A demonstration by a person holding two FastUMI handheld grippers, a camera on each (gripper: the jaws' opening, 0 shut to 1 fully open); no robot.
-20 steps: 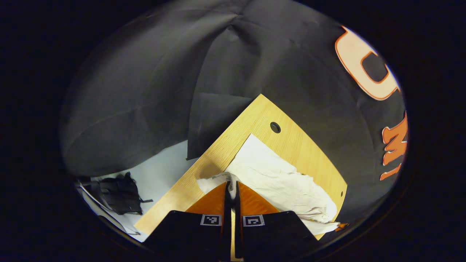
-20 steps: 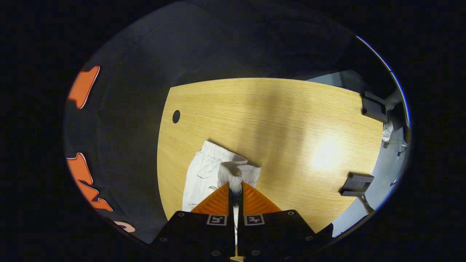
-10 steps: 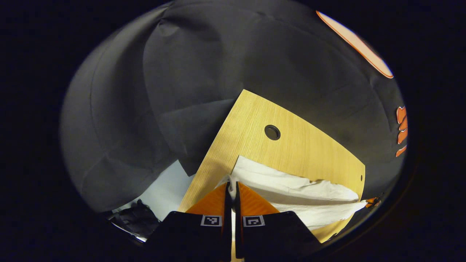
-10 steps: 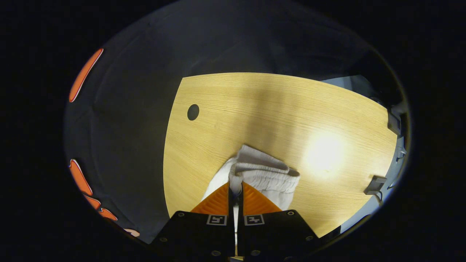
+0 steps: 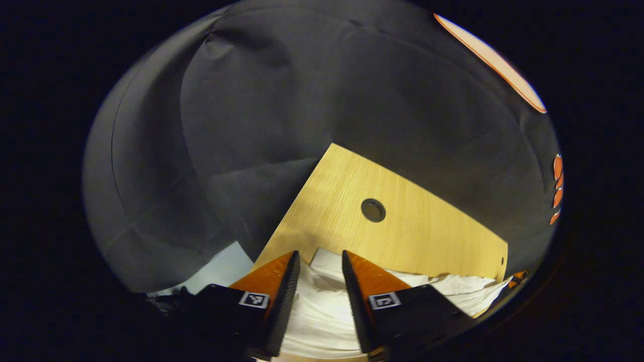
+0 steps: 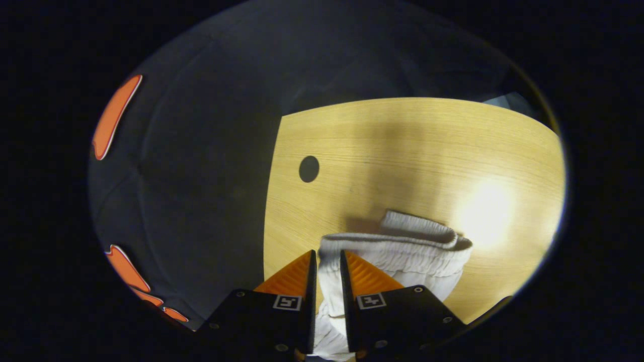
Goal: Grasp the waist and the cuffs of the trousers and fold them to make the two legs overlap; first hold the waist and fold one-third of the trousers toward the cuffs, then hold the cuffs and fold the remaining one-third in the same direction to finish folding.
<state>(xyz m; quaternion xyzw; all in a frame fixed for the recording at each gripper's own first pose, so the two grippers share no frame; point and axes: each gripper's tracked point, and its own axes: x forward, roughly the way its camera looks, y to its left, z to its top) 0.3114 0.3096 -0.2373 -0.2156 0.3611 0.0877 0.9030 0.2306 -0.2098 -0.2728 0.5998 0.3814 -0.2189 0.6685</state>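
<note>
Between both grippers' parted jaws, trousers [image 5: 322,306] run out of frame

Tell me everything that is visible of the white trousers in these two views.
The trousers are white, of soft creased cloth, lying on the wooden table. The right gripper view shows the gathered elastic waist, doubled so that two ribbed bands lie one on the other. The right hand-held gripper has its fingers slightly apart with the cloth between them. In the left gripper view the cloth lies wrinkled and flat near the table's corner, and the left hand-held gripper stands wide open over it.
</note>
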